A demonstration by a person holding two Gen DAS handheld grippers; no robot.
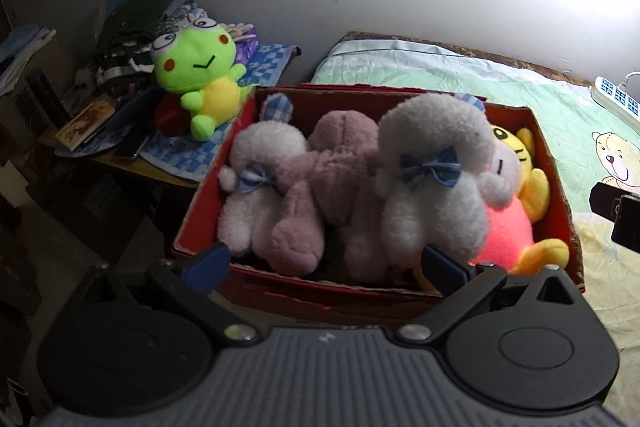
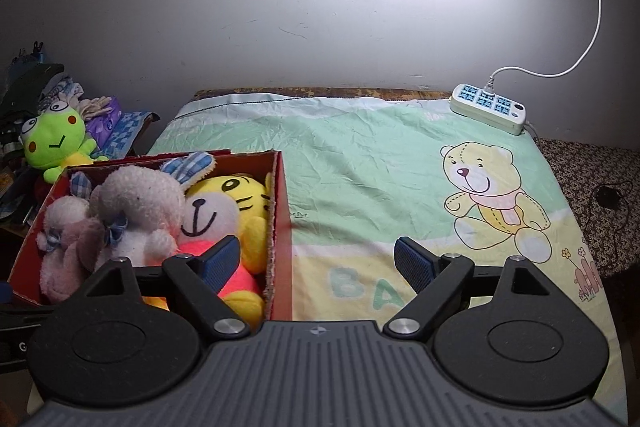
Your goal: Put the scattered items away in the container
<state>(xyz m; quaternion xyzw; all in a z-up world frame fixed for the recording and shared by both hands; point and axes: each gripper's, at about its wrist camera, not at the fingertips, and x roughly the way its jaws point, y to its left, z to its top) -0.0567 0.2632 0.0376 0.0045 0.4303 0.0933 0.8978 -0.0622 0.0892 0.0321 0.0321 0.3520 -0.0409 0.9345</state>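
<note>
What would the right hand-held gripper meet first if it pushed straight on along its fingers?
Probably the bed sheet. The right hand-held gripper is open and empty, angled down over bare sheet just right of the red box. Depth is unclear, but nothing else shows in that line.

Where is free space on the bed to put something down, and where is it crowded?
The sheet lies bare from the box to the power strip, including over the printed bear. The box is packed with plush toys. The side table beside it, under the frog, is cluttered too.
</note>
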